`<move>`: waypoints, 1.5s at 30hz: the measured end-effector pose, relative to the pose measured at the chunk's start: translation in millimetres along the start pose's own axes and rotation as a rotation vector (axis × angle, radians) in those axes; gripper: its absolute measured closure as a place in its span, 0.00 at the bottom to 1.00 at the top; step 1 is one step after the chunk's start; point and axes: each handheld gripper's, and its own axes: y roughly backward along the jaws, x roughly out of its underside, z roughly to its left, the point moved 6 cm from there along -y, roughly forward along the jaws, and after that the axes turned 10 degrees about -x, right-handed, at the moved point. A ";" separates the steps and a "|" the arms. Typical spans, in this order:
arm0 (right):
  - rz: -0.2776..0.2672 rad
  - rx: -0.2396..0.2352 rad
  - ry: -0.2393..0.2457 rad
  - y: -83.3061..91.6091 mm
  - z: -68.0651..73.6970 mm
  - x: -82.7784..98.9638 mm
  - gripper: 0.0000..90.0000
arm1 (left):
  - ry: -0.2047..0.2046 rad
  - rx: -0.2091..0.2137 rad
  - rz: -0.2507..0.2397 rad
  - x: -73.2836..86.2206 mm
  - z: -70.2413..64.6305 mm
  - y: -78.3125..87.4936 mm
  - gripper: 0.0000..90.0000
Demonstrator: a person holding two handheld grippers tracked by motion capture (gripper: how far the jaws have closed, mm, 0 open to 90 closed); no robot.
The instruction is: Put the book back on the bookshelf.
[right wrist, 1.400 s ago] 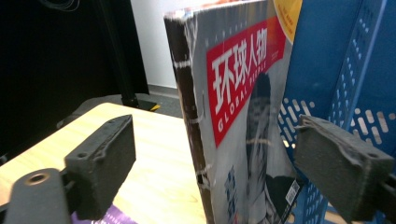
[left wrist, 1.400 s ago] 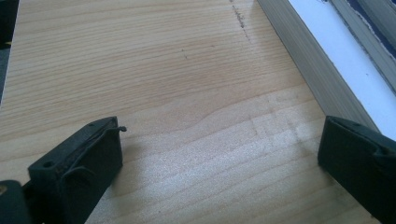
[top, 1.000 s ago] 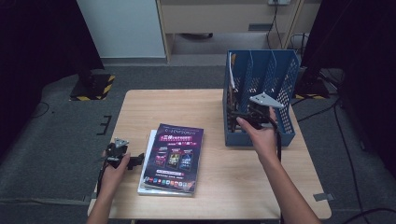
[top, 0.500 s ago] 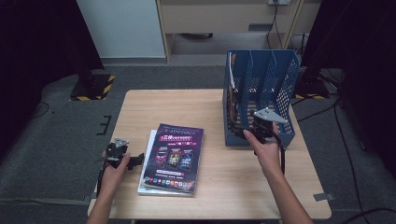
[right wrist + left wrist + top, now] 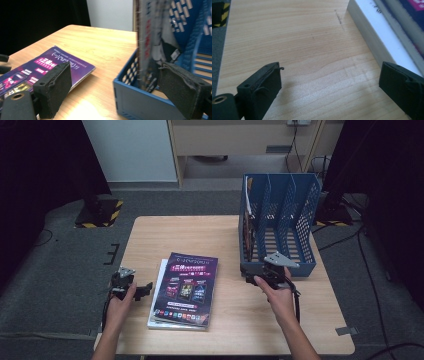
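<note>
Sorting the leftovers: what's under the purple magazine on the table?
A white book lies under the purple magazine, its edge showing on the left; its cover, and anything beneath, is hidden.

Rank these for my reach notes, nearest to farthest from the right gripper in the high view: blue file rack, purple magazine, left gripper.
1. Blue file rack, just beyond the right gripper.
2. Purple magazine, mid-table, to its left.
3. Left gripper, at the table's left edge.
</note>
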 end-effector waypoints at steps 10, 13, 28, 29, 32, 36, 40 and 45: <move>0.091 -0.076 0.051 -21.6 26.4 19.4 0.19 | -0.043 0.059 -0.092 -14.9 -19.5 16.8 0.08; 0.134 -0.106 0.089 -27.3 35.3 24.2 0.27 | -0.085 0.078 -0.121 -20.1 -33.5 25.1 0.12; 0.212 -0.129 0.113 -32.6 39.0 34.6 0.29 | -0.182 0.262 -0.112 -20.4 -76.4 28.8 0.42; 0.219 -0.131 0.111 -32.9 39.1 35.4 0.28 | -0.182 0.268 -0.109 -19.8 -77.0 27.6 0.43; 0.225 -0.132 0.113 -33.4 39.5 36.1 0.27 | -0.183 0.283 -0.102 -18.8 -77.9 25.8 0.45; 0.234 -0.131 0.112 -34.6 40.0 37.5 0.26 | -0.185 0.287 -0.087 -17.1 -78.6 23.2 0.45; 0.236 -0.131 0.116 -34.8 40.1 37.7 0.26 | -0.182 0.293 -0.088 -16.8 -78.2 22.7 0.46; 0.248 -0.140 0.113 -35.7 41.5 39.4 0.24 | -0.203 0.287 -0.097 -17.1 -78.9 23.4 0.46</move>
